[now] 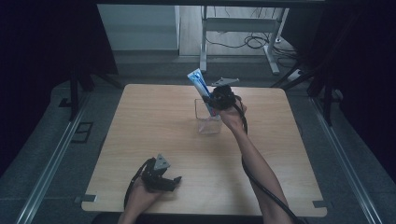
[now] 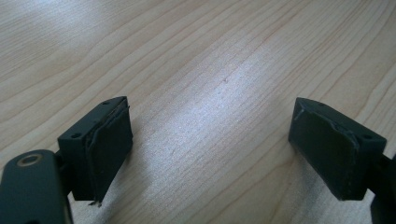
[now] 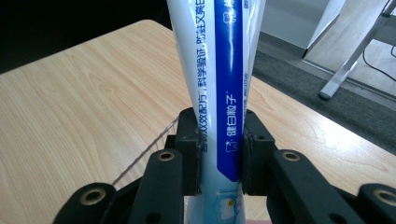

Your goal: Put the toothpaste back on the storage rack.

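A white and blue toothpaste tube (image 1: 200,86) stands nearly upright, its lower end inside a clear plastic cup (image 1: 208,119) near the middle of the wooden table (image 1: 140,121). My right gripper (image 1: 215,103) is shut on the tube just above the cup's rim. In the right gripper view the two black pads (image 3: 190,154) press the tube (image 3: 224,84) from both sides, and the cup's rim (image 3: 144,156) shows as a thin line below. My left gripper (image 1: 172,182) rests low near the table's front edge. Its jaws stand wide apart over bare wood (image 2: 210,126), with nothing between them.
The table's front edge (image 1: 205,215) is close to the left hand. A dark cable (image 1: 261,184) trails along the right forearm. Beyond the far edge stand a white desk frame (image 1: 243,28) and floor cables (image 1: 254,42). Dark curtains flank both sides.
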{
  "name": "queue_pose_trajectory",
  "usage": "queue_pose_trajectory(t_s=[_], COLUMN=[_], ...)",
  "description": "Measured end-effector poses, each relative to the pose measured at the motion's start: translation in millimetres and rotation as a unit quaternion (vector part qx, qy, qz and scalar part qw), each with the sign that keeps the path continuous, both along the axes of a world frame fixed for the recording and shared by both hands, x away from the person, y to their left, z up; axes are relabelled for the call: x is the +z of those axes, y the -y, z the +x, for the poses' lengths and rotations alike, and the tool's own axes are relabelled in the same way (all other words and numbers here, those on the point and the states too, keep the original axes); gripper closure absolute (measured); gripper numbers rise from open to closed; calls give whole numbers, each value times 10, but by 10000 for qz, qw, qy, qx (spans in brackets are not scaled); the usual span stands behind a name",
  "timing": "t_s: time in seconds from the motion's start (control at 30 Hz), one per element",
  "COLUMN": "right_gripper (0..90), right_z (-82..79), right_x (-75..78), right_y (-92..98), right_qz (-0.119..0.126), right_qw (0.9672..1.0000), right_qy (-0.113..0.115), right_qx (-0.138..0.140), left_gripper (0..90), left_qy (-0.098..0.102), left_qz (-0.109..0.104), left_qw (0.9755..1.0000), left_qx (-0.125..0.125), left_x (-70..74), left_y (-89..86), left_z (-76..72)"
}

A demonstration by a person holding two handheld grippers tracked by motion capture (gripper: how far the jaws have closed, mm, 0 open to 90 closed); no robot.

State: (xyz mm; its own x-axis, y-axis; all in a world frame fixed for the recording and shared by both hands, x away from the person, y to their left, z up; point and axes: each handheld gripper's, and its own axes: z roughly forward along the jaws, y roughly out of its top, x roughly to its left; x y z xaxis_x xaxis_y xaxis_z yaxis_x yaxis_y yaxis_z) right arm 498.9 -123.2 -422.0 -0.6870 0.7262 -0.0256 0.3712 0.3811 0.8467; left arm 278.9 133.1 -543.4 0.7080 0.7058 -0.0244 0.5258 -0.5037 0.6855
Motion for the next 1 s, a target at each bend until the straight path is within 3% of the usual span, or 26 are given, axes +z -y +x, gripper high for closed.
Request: queue_pose_trajectory(t_s=[1.0], right_gripper=[716], right_z=[-2], right_x=[-373], right_y=[-13], right_qz=[-270], right_qw=[9993], right_qy=[-243], right_qx=[-31], left_gripper=[138], left_qy=[1], left_qz=[6], left_qw=[10000], left_qx=[0], left_x=[0], left_y=[0], left_z=[-1])
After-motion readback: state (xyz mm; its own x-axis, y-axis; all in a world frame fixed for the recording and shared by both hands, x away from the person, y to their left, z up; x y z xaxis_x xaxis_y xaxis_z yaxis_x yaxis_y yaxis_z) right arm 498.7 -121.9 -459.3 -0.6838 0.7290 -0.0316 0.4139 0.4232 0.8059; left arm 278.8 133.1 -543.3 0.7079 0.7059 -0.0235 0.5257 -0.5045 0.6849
